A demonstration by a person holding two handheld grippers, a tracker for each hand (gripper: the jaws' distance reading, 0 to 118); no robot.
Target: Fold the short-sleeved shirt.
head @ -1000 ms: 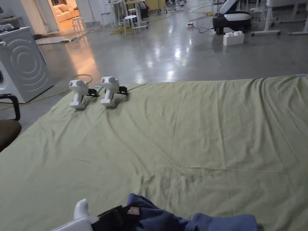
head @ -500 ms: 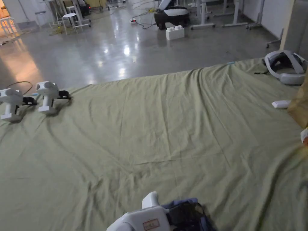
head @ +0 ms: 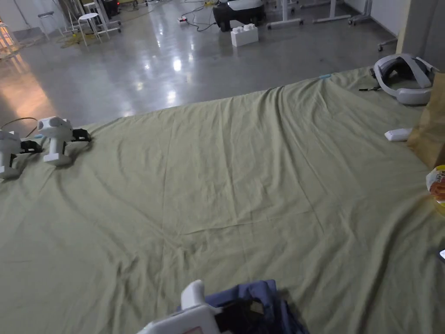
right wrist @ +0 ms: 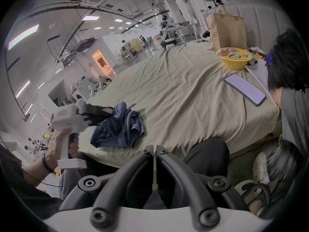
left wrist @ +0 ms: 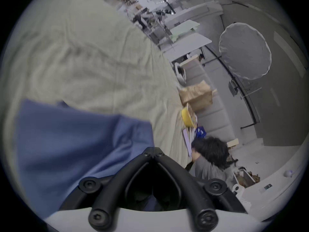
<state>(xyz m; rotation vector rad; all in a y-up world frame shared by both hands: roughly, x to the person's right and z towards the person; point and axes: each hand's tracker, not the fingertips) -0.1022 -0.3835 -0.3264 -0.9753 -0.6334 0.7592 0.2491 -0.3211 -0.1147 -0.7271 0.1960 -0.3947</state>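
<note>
- My left gripper (right wrist: 107,111), jaws pinched together, seems to hold the crumpled blue cotton shirt (right wrist: 120,128) at the near edge of the olive sheet (head: 243,174).
- Right gripper (right wrist: 154,149): jaws closed, empty.
- I'd spread the shirt flat mid-sheet first.

A robotics lab hall: polished concrete floor (head: 226,74), a humanoid robot (right wrist: 164,29), a sheet-covered bed (head: 243,174).

Head view: left tool (head: 243,311) and blue shirt (head: 256,291) cut off by bottom edge. Phone (head: 441,253) and noodle bowl (head: 436,185) clipped at right edge. Left gripper view motion-blurred; the tool's closed tips hide any fabric between them.
</note>
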